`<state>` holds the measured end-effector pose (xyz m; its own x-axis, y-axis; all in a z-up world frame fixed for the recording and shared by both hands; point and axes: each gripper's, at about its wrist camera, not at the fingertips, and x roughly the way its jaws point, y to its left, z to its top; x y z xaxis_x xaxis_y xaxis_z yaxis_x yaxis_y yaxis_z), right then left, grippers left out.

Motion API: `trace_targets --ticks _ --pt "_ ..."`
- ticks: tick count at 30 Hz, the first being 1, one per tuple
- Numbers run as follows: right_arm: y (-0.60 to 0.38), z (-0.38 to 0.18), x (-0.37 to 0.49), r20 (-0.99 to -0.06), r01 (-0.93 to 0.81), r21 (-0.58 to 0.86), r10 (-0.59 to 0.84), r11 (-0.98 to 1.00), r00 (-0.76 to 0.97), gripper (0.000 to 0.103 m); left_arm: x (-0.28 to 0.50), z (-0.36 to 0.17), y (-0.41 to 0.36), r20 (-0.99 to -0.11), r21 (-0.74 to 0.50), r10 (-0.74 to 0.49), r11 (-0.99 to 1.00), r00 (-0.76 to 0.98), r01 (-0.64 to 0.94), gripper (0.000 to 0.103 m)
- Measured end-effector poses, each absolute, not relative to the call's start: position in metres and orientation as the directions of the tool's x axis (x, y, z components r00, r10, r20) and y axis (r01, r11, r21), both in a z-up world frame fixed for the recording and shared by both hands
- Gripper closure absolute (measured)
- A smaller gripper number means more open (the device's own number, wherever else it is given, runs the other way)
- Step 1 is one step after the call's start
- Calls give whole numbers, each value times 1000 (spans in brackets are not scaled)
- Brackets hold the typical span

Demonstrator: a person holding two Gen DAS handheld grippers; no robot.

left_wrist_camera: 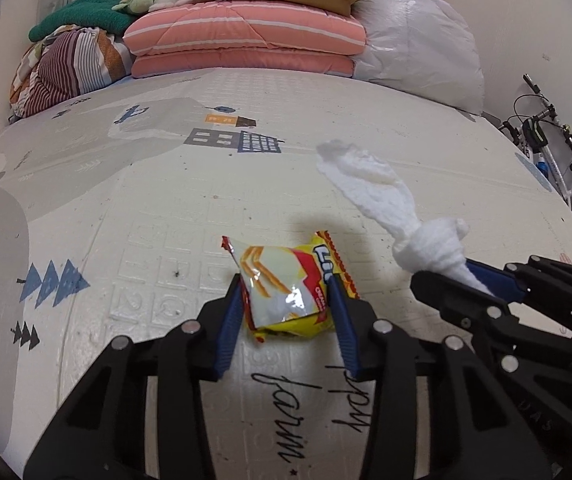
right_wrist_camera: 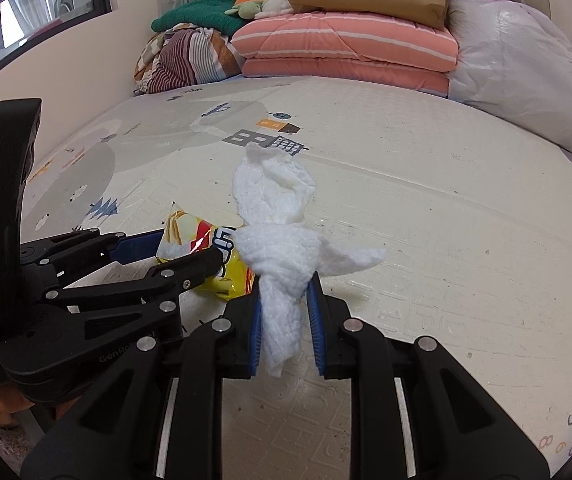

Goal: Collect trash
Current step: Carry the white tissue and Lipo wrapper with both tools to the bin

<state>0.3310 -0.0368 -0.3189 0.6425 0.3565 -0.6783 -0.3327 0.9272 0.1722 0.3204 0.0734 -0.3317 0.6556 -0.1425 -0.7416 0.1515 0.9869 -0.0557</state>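
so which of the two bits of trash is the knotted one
The white paper towel in the right gripper: it is twisted and tied in a knot. The yellow snack wrapper in the left gripper is only crumpled.

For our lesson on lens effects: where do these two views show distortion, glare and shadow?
Left wrist view: the play mat bulges like a dome, dark corners; glare on the snack wrapper, its shadow behind it. Right wrist view: the same bulge; the knotted tissue is sharp, the window frame curves.
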Motion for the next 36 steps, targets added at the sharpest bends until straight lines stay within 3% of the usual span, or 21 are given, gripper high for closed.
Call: trace_targets --ticks 19,36 --pt "-93 -273 284 -656 -266 205 334 942 677 84 251 -267 32 -697 -40 -184 975 693 219 66" --pt "-219 -154 107 -560 -156 194 240 968 793 84 108 -155 -105 -602 -52 -332 924 726 379 66"
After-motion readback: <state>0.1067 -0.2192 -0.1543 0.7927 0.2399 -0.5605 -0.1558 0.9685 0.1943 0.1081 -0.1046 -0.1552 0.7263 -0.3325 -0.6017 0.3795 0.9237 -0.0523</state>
